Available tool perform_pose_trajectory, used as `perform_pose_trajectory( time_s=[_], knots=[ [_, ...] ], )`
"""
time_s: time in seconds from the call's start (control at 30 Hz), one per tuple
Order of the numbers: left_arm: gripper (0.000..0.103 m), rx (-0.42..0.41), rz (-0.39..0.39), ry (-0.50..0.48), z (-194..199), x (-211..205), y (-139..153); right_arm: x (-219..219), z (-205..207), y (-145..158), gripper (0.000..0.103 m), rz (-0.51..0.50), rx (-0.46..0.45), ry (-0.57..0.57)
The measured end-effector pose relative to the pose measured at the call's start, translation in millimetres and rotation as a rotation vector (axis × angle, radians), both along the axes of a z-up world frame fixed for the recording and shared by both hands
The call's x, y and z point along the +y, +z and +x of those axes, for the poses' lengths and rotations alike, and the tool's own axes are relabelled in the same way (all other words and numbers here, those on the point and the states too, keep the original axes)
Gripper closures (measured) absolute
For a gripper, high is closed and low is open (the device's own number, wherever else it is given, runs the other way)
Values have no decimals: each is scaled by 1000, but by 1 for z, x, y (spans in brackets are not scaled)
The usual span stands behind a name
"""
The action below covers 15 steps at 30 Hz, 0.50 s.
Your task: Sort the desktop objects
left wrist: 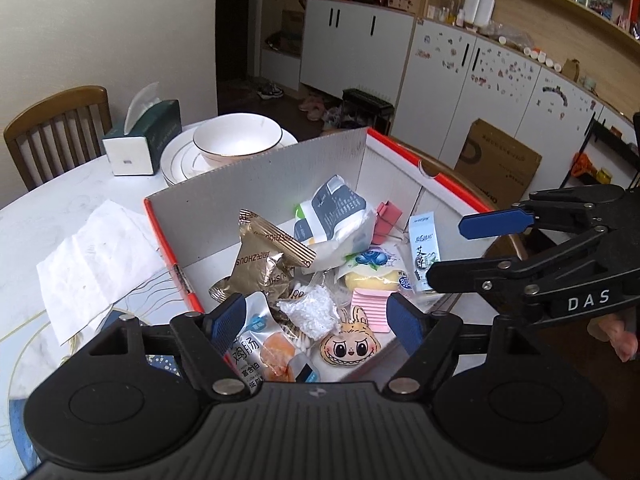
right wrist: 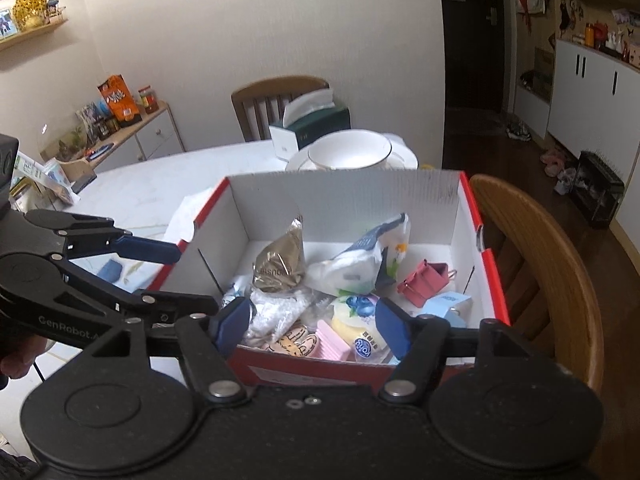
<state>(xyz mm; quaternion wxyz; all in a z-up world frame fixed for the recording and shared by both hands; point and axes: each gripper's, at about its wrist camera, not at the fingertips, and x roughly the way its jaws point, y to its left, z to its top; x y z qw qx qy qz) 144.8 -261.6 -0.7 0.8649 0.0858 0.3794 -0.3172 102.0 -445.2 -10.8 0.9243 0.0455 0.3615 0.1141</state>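
A: Where did the small things sit at that moment?

B: Nearly all of them lay heaped in the cardboard box, a white-lined carton with red outer edges, standing on the worktop by its edge. I would judge it served as the collecting bin, so the sorting looked far along.

A: What was in the heap?

B: A gold foil snack bag leaned against a blue-and-white tissue pack. Nearer lay a cartoon rabbit charm, pink notepaper, a clear bag of white bits, a blueberry-printed bun wrapper and pink binder clips by the right wall. A small white carton stood upright by the wall.

A: And the grippers?

B: Both were empty. The left gripper hung over the near rim with its blue pads spread apart, nothing between them but the view of the pile below. The right gripper was likewise spread wide over its own near rim, holding nothing. Each showed in the other's camera from the side, jaws parted.

A: Why hold them so?

B: Tilted down over the box with jaws parted, they looked as though they were there to let things drop in.

A: Anything left outside?

B: A crumpled paper towel lay on the worktop beside the box; a tissue box and a bowl on plates stood behind.
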Motion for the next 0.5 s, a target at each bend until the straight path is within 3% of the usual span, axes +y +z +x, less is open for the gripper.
perform_pose_trajectory(
  time_s=[0.17,0.23,0.37,0.5],
  knots=[
    [26,-6,-24,17,-9,10,6,-2,-12,7,31,13,-41,-12],
    [20,-9,-36,26,-13,14,8,-3,-17,9,31,20,-51,-16],
    [19,-19,-60,38,-18,18,12,-3,-24,11,28,35,-64,-28],
    [4,-35,-61,49,-24,19,13,-2,-32,11,24,53,-76,-25]
  ],
)
